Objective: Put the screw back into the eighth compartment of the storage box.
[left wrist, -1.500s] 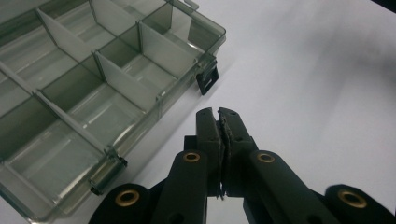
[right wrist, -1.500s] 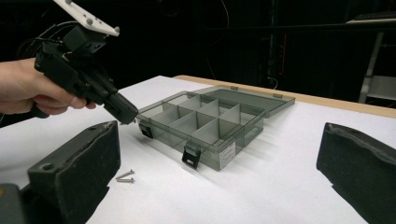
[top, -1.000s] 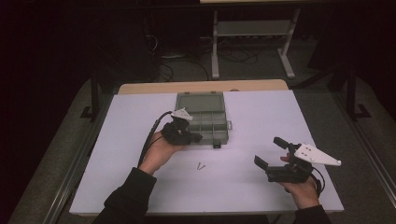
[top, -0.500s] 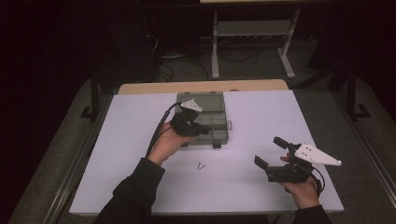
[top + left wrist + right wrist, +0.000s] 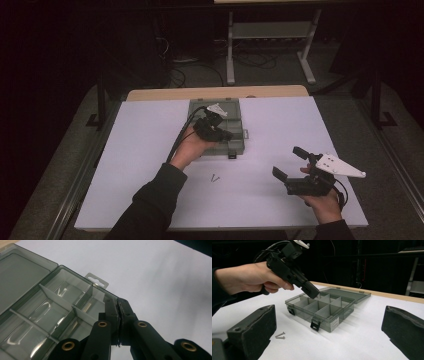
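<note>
While the left tool (image 5: 223, 134) is held closed, empty, over the box (image 5: 322, 308), two light, slippery screws (image 5: 280, 335) lie near the wide-open right tool (image 5: 288, 165); their shanks seem best gripped.

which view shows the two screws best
The right gripper view: the two screws lie close and sharp on the white table, shafts and heads distinct. The high view shows them as tiny specks.
</note>
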The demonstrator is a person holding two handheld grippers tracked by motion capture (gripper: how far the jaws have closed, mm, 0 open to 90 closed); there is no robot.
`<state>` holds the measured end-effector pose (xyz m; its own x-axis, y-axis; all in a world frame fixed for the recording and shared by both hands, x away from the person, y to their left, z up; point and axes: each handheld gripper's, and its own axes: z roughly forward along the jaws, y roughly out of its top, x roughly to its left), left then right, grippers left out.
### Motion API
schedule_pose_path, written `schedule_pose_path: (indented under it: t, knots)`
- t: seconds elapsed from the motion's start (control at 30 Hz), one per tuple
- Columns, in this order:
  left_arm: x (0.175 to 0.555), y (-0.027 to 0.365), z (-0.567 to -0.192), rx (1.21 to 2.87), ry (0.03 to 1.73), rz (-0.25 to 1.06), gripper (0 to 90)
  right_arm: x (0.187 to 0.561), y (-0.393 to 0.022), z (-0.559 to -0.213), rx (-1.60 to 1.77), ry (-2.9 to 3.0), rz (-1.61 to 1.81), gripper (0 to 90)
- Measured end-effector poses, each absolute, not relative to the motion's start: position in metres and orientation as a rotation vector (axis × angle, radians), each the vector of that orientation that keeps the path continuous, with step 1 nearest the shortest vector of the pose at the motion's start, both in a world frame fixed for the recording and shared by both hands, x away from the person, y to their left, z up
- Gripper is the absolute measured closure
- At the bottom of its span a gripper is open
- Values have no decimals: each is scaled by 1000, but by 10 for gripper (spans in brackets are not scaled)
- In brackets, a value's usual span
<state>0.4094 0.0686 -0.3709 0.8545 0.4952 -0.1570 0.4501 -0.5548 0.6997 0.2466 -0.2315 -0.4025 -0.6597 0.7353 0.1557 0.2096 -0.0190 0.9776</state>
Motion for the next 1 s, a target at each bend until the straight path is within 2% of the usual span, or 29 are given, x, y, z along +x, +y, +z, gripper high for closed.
schedule_pose_path:
  t: [1.0]
  knots:
    - [432,35,-403,2354,706,84,881,247,-232,-402,984,1852,1725,0]
